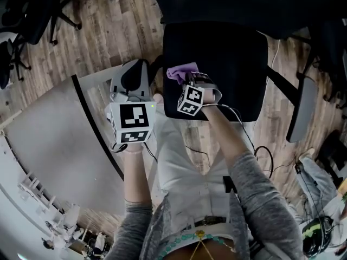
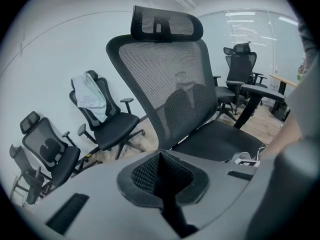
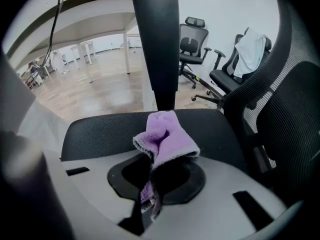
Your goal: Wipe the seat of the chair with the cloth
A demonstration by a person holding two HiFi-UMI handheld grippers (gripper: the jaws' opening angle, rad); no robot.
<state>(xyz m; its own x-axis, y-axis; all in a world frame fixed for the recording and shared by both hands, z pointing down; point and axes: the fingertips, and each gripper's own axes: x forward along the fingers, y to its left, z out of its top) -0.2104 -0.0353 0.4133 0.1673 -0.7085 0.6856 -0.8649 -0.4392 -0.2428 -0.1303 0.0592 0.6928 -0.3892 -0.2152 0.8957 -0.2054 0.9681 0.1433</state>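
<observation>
purple cloth [image 3: 167, 136] is pinched tight in my right gripper [image 3: 150, 181], jaws clamped on its lower folds and the rest bunched up above them. head view puts the cloth [image 1: 181, 72] over the left part of the black seat [image 1: 233, 64], close to its left edge; cannot tell if it touches the mesh. seat is bare to the right and toward its far edge. an armrest [image 1: 301, 107] stands off the seat's right side. my left gripper [image 1: 132, 85] hangs off the seat's left edge, over the rim of a white table [image 1: 49, 140], jaws pressed together on nothing. left gripper view looks at the mesh backrest [image 2: 165, 84].
</observation>
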